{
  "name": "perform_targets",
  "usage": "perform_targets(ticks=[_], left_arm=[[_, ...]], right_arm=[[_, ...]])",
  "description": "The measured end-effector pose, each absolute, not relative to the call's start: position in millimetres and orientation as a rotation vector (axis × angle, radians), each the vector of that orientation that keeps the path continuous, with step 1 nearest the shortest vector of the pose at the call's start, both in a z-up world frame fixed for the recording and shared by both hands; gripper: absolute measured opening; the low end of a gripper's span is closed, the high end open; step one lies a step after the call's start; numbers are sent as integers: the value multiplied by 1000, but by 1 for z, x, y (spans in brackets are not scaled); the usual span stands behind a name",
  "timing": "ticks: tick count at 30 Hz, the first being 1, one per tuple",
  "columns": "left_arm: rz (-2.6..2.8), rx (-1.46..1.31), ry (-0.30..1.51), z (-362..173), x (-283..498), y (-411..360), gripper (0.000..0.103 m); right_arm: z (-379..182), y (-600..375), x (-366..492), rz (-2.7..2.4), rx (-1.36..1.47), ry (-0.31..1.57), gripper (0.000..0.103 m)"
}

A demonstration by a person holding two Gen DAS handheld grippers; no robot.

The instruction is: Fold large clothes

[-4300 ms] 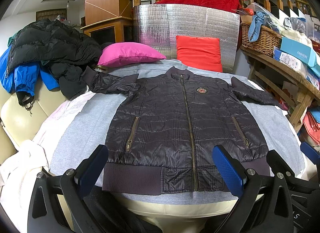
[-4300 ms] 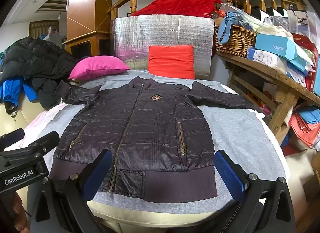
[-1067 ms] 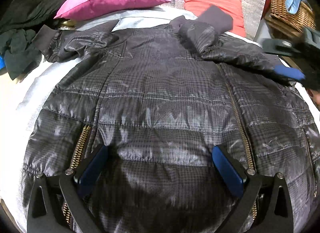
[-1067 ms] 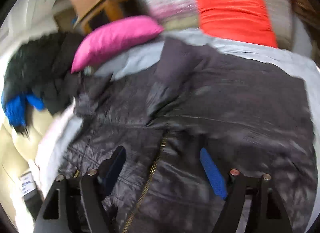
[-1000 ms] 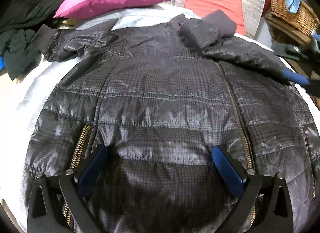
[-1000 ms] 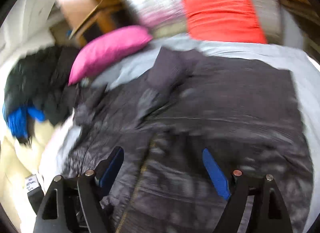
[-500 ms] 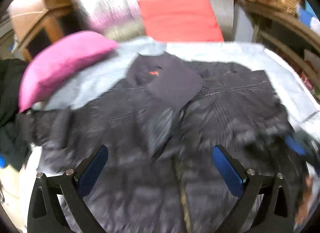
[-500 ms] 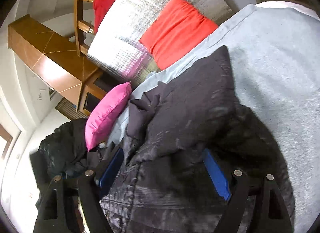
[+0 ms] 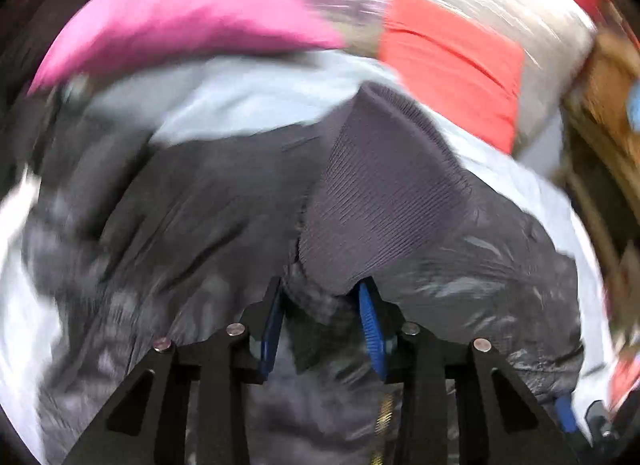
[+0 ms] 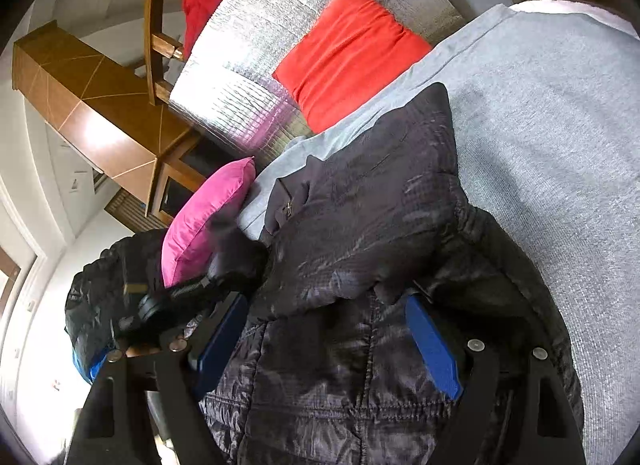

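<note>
A dark quilted jacket lies on a grey sheet, its right side and sleeve folded in over the chest. The sleeve's ribbed cuff rises just ahead of my left gripper. Its jaws are closing, and the bunched sleeve fills the gap between the blue pads. The left wrist view is blurred by motion. My right gripper stands open and low over the jacket, the folded edge lying between its wide-set pads without being pinched.
A pink pillow and a red cushion lean at the far end against a silver foil mat. A heap of black coats lies at the left. A wicker basket stands at the right.
My left gripper has swung across the jacket to the folded sleeve, and its jaws have narrowed from wide open onto it. The right gripper rolled, sank onto the jacket's edge and stopped.
</note>
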State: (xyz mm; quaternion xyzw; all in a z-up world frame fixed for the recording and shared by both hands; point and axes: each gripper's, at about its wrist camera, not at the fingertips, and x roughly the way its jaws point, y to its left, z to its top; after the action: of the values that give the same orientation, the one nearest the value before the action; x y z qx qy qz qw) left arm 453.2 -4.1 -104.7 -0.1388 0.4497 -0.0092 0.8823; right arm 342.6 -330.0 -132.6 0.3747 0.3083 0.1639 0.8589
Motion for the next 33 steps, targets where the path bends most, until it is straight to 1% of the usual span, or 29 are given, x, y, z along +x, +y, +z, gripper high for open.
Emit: perform_targets(ticks=[1, 2, 3, 6, 8, 10, 12, 14, 15, 16, 17, 18, 21, 23, 24, 25, 26, 27, 28, 29, 30, 32, 33], left_arm=[[-6, -353, 940, -113, 448, 10, 42], [8, -390, 955, -121, 445, 21, 47], [10, -408, 981, -130, 446, 29, 49], [-20, -478, 1013, -145, 449, 46, 49], [-37, -507, 1011, -145, 451, 51, 50], [-52, -517, 1010, -143, 455, 54, 54], [-58, -553, 1005, -143, 465, 64, 67], [-50, -595, 996, -139, 465, 66, 67], [-53, -611, 997, -137, 465, 68, 66], [-63, -630, 989, -136, 467, 70, 58], [-54, -630, 983, -134, 468, 71, 30], [-52, -625, 989, -132, 468, 69, 29], [-36, -510, 892, -108, 445, 55, 28], [-6, -492, 837, -100, 427, 54, 28], [24, -499, 836, -104, 424, 58, 29], [63, -504, 861, -114, 425, 62, 34], [72, -502, 918, -127, 430, 64, 38], [75, -500, 966, -136, 433, 64, 39], [67, -500, 977, -141, 432, 65, 39], [61, -477, 959, -138, 429, 63, 42], [71, -425, 952, -133, 426, 58, 51], [81, -360, 945, -123, 420, 52, 62], [87, -342, 936, -117, 416, 51, 63]], right_arm=[[-133, -329, 343, 343, 783, 649, 84], [-134, -328, 343, 340, 779, 654, 84], [-135, -328, 344, 337, 776, 659, 84], [-137, -325, 344, 330, 760, 667, 84], [-138, -324, 344, 330, 750, 669, 84], [-140, -323, 345, 328, 746, 674, 84], [-142, -323, 346, 327, 744, 678, 84], [-143, -323, 347, 329, 739, 680, 84], [-143, -322, 347, 329, 737, 680, 84], [-143, -322, 347, 330, 735, 680, 84], [-143, -322, 347, 330, 733, 681, 84], [-143, -322, 347, 330, 731, 681, 84], [-142, -322, 348, 331, 730, 681, 84], [-142, -321, 348, 330, 728, 681, 84], [-142, -321, 348, 330, 729, 681, 84], [-142, -321, 348, 331, 730, 680, 84], [-142, -321, 348, 331, 730, 681, 84], [-143, -321, 348, 331, 730, 682, 84], [-143, -321, 348, 331, 729, 682, 84], [-143, -322, 347, 334, 732, 681, 84], [-143, -322, 347, 336, 736, 679, 84], [-144, -324, 347, 334, 747, 679, 84], [-144, -324, 347, 334, 750, 679, 84]])
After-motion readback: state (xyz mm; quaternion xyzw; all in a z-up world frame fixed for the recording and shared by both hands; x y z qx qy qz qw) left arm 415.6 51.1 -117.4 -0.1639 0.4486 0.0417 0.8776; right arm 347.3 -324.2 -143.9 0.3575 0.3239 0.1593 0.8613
